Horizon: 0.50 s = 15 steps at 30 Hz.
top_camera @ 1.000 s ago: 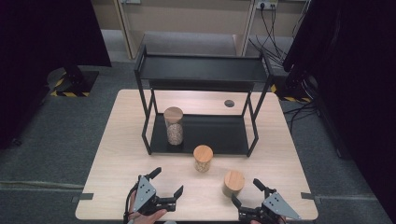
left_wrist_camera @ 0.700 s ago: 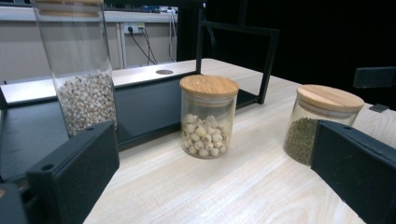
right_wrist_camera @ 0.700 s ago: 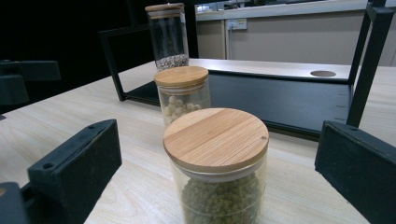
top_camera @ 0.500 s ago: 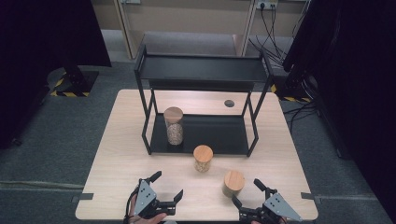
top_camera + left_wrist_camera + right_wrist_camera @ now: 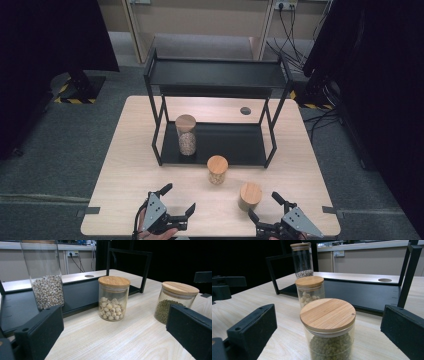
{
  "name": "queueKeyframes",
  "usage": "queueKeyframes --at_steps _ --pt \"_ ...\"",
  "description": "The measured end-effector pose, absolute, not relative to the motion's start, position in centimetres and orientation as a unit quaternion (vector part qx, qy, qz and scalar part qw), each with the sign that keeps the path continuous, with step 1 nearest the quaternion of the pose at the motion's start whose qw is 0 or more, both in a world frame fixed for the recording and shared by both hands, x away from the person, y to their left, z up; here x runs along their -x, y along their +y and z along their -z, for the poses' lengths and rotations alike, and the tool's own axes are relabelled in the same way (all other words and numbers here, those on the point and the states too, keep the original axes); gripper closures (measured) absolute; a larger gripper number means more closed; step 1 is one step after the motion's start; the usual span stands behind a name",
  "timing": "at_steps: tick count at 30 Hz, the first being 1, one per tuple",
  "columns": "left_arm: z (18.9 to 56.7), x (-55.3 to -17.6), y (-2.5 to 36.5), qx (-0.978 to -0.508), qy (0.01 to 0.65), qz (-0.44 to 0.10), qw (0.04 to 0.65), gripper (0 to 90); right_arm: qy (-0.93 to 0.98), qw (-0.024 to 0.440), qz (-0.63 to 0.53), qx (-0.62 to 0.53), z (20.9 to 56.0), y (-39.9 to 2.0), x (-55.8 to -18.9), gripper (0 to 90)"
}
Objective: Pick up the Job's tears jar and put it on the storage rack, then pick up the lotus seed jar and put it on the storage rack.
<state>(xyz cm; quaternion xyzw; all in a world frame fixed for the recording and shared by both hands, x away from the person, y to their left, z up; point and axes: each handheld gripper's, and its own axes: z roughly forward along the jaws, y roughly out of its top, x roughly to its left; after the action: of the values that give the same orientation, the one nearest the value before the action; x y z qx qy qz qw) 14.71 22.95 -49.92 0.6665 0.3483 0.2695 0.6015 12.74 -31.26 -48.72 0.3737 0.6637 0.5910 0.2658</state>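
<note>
Fingers (image 5: pixel 252 327) of both grippers spread empty; the green-bean jar (image 5: pixel 328 332) (base cut off) stands between the right pair.

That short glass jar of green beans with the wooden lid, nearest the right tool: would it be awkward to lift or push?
The short glass jar of green beans is smooth-walled, so probably slippery and breakable. About half full, it likely feels fairly heavy. Squat and upright on the pale wooden table, it should slide rather than tip.

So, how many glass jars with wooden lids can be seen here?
3. The tall jar stands on the rack's lower shelf; the middle jar in front of the rack; the green-filled jar nearest the right gripper.
</note>
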Motion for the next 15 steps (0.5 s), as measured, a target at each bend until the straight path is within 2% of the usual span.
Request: queueKeyframes --at_steps 15 --pt "50.06 -14.72 22.93 -0.665 0.354 -0.268 0.601 0.8 0.663 0.264 -0.594 -0.371 48.67 -31.32 -12.78 0.7"
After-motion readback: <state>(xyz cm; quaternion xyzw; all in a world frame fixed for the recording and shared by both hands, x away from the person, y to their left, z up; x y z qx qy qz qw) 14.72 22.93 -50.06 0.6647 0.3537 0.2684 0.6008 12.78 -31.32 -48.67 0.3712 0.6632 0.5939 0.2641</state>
